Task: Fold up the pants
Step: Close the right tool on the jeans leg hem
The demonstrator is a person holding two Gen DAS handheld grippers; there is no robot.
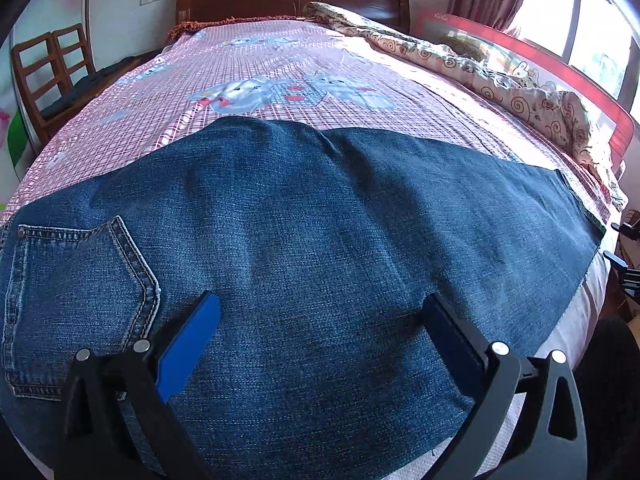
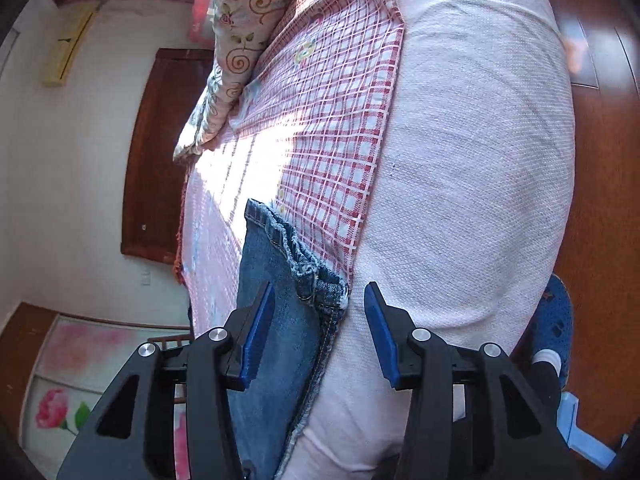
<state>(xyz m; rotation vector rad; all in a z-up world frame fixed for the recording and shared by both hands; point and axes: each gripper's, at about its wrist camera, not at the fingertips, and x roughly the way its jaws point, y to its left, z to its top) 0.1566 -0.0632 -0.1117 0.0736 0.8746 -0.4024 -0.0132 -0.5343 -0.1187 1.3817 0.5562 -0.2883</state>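
Left claw [image 1: 320, 320] spread wide, low over jeans [image 1: 280, 240], pinching nothing. Right claw [image 2: 320, 320] also spread, straddling hem [image 2: 304, 264] at bed [image 2: 460, 160] edge, nothing pinched yet.

Jeans: heavy denim, soft but thick, not slippery (likely holds crease, drags on sheet [image 1: 260, 68]). Best hold judged: hem corner with right claw, waist end near pocket [image 1: 80, 280] with left.

Look: dark blue, lying flat along near edge of bed, legs seemingly stacked, pocket left, frayed hem right. Quilt [image 1: 500, 80] bunched far right.

Daylight from the window [image 1: 592, 20] glares across the sheet [image 2: 256, 152]; fisheye edges bend, corners perhaps slightly soft.
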